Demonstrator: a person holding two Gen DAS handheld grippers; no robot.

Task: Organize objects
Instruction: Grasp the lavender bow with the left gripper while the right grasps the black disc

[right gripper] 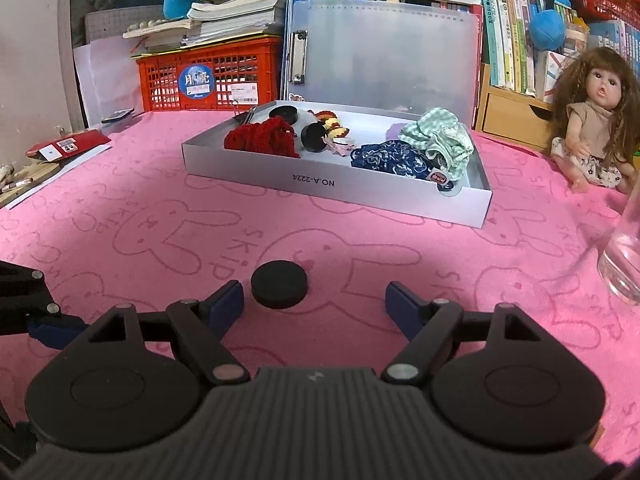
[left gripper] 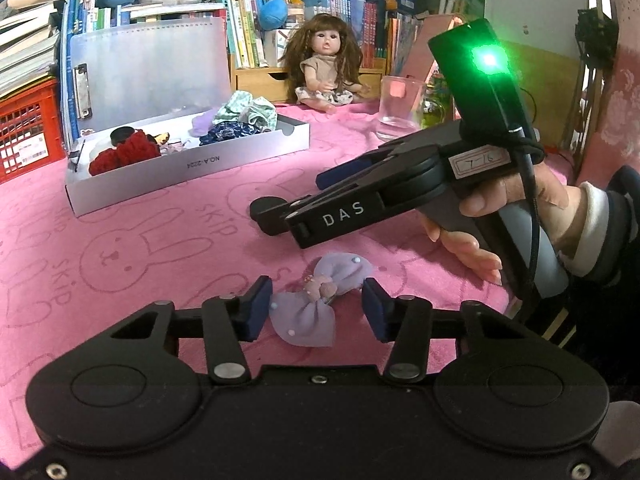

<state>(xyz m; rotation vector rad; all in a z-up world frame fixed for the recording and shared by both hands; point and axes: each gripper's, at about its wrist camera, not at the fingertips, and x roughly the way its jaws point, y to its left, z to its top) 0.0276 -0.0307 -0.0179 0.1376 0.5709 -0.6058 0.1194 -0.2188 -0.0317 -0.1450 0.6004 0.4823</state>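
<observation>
Pink bunny-print cloth (right gripper: 160,216); crammed bookshelves (right gripper: 512,20) behind; red crate (right gripper: 208,76).

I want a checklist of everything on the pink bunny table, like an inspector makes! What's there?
Surface: pink bunny cloth covers the table.
Job's things: purple bow lies between the left gripper fingers; black round puck lies just ahead of the right gripper; white tray holds a red scrunchie, a blue one, a green checked one and two more black pucks.
Clutter: doll, drinking glass, red crate.
Grippers: both open, holding nothing.
Cables: black cable runs down the right gripper's handle.
Surroundings: books and plush toys stacked behind.
</observation>
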